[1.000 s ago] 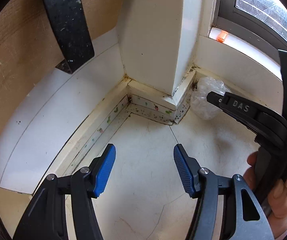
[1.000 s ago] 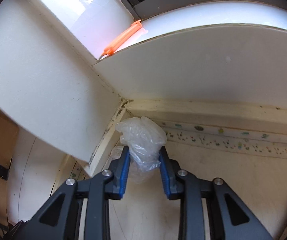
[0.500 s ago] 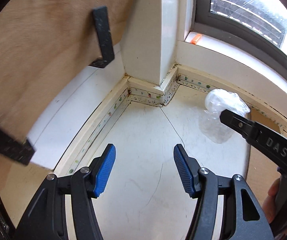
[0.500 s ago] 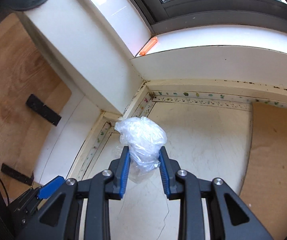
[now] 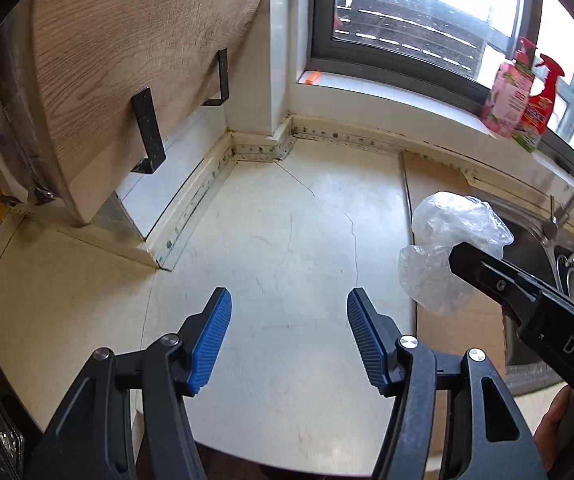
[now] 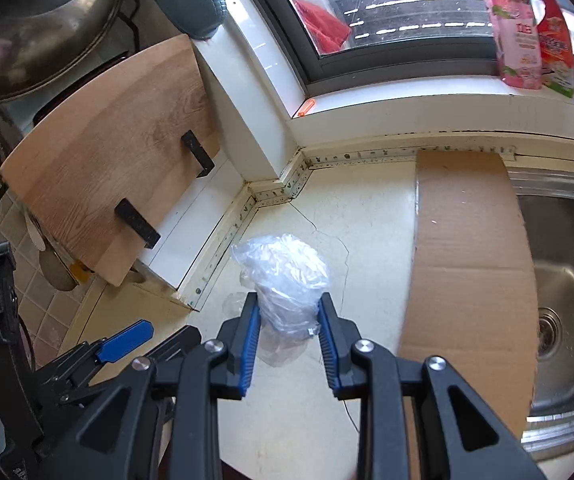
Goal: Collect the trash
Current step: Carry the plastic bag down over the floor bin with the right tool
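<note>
A crumpled clear plastic bag (image 6: 287,276) is pinched between the blue pads of my right gripper (image 6: 289,320), held up above the cream counter. The left wrist view shows the same plastic bag (image 5: 447,248) at the right, with the black right gripper arm reaching in from the lower right. My left gripper (image 5: 289,320) stands open over the counter (image 5: 287,240) with nothing between its fingers. One blue fingertip (image 6: 125,344) of the left gripper shows at the lower left of the right wrist view.
A wooden board (image 6: 107,160) with black brackets leans at the left. Brown cardboard (image 6: 467,260) lies beside a steel sink (image 6: 567,280) on the right. Pink and red bottles (image 6: 527,40) stand on the window sill, with a small orange item (image 6: 305,107) at its corner. A metal pot lid (image 6: 39,28) is upper left.
Both grippers have pulled back and up from the wall corner. The right one has carried the plastic bag away from the corner. Sink, cardboard and window have come into view.
</note>
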`<state>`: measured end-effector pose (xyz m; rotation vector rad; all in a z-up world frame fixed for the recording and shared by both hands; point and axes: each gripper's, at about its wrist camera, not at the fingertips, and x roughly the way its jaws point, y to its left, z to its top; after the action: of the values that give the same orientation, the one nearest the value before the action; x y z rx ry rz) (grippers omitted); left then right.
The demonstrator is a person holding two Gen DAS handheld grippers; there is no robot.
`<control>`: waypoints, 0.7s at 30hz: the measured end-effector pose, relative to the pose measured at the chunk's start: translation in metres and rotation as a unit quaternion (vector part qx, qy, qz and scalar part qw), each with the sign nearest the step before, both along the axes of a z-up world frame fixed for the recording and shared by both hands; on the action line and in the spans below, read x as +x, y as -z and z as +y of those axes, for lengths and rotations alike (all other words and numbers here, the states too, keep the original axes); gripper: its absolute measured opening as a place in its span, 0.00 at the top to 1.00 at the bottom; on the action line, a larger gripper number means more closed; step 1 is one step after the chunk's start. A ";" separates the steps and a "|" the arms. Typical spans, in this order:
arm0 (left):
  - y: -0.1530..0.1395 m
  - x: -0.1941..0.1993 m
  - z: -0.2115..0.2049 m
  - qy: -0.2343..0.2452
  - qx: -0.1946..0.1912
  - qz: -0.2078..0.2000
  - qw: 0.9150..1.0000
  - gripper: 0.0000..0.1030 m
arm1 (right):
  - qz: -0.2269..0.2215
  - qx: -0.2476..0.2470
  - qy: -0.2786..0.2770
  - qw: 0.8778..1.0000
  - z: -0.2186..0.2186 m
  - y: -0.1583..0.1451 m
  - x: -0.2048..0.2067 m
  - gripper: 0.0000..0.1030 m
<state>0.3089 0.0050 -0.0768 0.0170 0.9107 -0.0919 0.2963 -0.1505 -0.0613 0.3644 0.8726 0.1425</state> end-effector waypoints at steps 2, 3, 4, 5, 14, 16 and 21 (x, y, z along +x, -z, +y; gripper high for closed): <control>-0.003 -0.031 0.002 0.019 0.001 -0.007 1.000 0.43 | -0.002 -0.014 0.009 1.000 0.010 -0.005 -0.032 0.73; -0.005 -0.046 0.003 0.028 0.001 -0.011 1.000 0.43 | -0.002 -0.014 0.015 1.000 0.015 -0.006 -0.047 0.73; -0.007 -0.061 0.003 0.034 0.003 -0.014 0.999 0.43 | -0.001 -0.016 0.022 1.000 0.020 -0.006 -0.062 0.73; -0.007 -0.076 0.004 0.040 0.004 -0.018 0.999 0.43 | -0.001 -0.019 0.028 0.999 0.025 -0.005 -0.076 0.73; 0.018 -0.164 0.021 0.050 -0.011 0.000 0.999 0.43 | 0.030 -0.033 0.040 0.998 0.052 0.006 -0.169 0.73; 0.030 -0.179 0.026 0.049 -0.015 0.008 0.999 0.43 | 0.048 -0.037 0.038 0.997 0.058 0.019 -0.184 0.73; 0.074 -0.201 0.036 0.045 -0.014 0.041 0.998 0.43 | 0.095 -0.035 0.029 0.994 0.067 0.061 -0.210 0.73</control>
<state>0.1078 0.0410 -0.1505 0.0288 0.9902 -0.1903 0.0867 -0.0831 -0.1227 0.3407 1.0521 0.0238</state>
